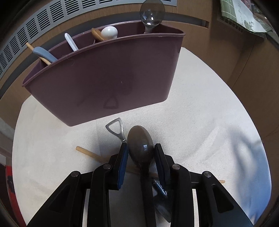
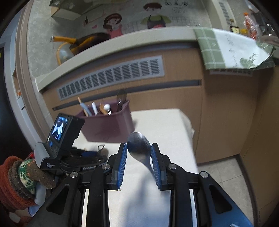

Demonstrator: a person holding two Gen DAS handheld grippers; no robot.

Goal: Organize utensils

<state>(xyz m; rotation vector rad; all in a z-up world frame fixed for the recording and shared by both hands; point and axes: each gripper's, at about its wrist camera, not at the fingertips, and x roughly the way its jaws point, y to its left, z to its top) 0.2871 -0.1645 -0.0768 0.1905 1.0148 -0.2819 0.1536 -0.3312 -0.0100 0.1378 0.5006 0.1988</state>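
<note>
A maroon utensil caddy (image 1: 104,76) stands on the cream table (image 1: 200,113), holding a metal ladle-like spoon (image 1: 152,13), a white spoon (image 1: 109,32), a wooden one and light-handled utensils. My left gripper (image 1: 140,148) is low over the table with its jaws around a dark metal spoon (image 1: 140,143); a bottle opener (image 1: 116,128) and wooden chopsticks (image 1: 87,152) lie beside it. My right gripper (image 2: 139,149) holds a shiny metal spoon (image 2: 139,145) above the table, in front of the caddy (image 2: 108,122).
A wooden cabinet front with a grey vent (image 2: 111,78) stands behind the table. A green checked cloth (image 2: 232,50) hangs over the counter at right. The left gripper's body and the gloved hand (image 2: 22,178) are at left in the right wrist view.
</note>
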